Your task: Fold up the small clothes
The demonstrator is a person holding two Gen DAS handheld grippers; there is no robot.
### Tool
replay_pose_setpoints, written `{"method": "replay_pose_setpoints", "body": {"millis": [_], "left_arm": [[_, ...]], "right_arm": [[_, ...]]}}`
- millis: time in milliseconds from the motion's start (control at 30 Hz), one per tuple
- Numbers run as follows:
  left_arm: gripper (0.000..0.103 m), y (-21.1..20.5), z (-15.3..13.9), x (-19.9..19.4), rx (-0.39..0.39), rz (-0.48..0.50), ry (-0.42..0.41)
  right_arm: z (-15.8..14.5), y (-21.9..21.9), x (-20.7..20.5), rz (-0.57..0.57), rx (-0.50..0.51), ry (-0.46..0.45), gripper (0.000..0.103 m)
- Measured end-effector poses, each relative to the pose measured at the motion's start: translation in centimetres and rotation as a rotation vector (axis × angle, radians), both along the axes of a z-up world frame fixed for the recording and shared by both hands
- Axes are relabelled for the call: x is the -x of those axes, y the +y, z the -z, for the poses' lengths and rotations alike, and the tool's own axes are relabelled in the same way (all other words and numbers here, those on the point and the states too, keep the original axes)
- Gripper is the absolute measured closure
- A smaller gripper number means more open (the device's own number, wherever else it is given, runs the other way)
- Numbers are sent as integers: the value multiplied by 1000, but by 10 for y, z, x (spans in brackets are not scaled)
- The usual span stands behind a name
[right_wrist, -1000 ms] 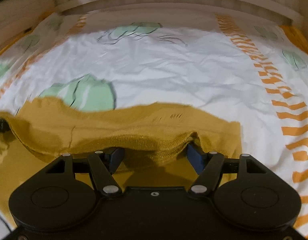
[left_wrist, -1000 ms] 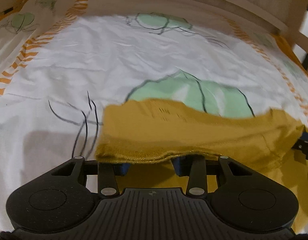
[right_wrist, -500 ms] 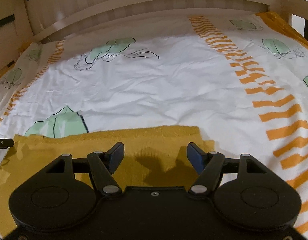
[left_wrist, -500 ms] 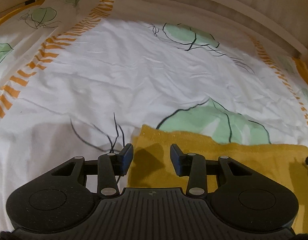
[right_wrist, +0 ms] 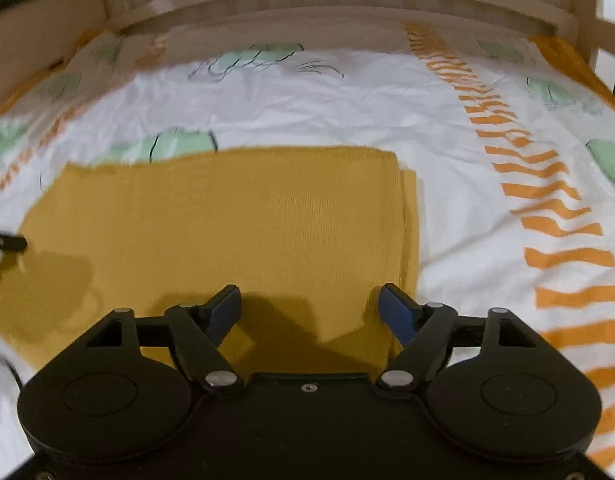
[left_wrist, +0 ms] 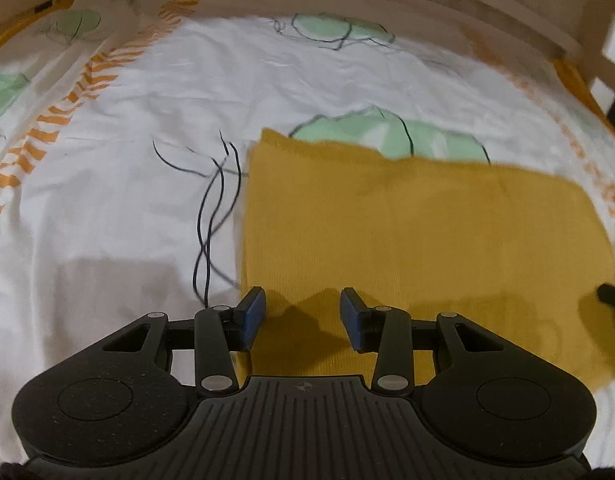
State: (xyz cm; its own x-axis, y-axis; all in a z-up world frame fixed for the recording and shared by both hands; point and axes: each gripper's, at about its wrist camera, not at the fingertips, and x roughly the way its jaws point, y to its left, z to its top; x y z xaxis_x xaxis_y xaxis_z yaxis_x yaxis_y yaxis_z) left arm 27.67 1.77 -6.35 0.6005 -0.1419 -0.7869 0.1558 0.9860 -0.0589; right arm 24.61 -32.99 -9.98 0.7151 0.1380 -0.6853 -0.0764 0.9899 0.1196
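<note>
So both my left gripper [left_wrist: 302, 318] and right gripper [right_wrist: 309, 314] have jaws spread wide, holding nothing. Mustard knit garment [left_wrist: 411, 240] lies flat just ahead of and under them on the leaf-print sheet [left_wrist: 119, 200]. For the next fold I'd pinch matching corners evenly, I reckon.

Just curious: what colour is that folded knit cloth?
Mustard yellow; the folded knit cloth shows best in the right wrist view.
</note>
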Motion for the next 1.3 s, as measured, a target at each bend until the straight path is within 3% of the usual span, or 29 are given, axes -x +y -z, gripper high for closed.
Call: {"method": "replay_pose_setpoints", "body": {"millis": [167, 300, 400, 533, 733, 967, 1300], "left_arm": [[52, -6, 10, 17, 12, 0, 25], [44, -15, 15, 27, -45, 23, -19], [40, -16, 18, 30, -35, 11, -36], [34, -14, 21, 32, 2, -10, -48], [31, -22, 22, 34, -31, -15, -60], [29, -32, 15, 34, -82, -3, 2], [31, -50, 0, 37, -117, -104, 109]], "right_arm": [[4, 5, 21, -15, 42, 13, 11], [10, -5, 29, 21, -25, 37, 6], [17, -12, 34, 35, -80, 40, 1], [23, -20, 40, 32, -141, 7, 0], [29, -21, 47, 34, -164, -52, 0], [29, -21, 48, 34, -167, -56, 0], [29, -22, 47, 33, -162, -47, 0]]}}
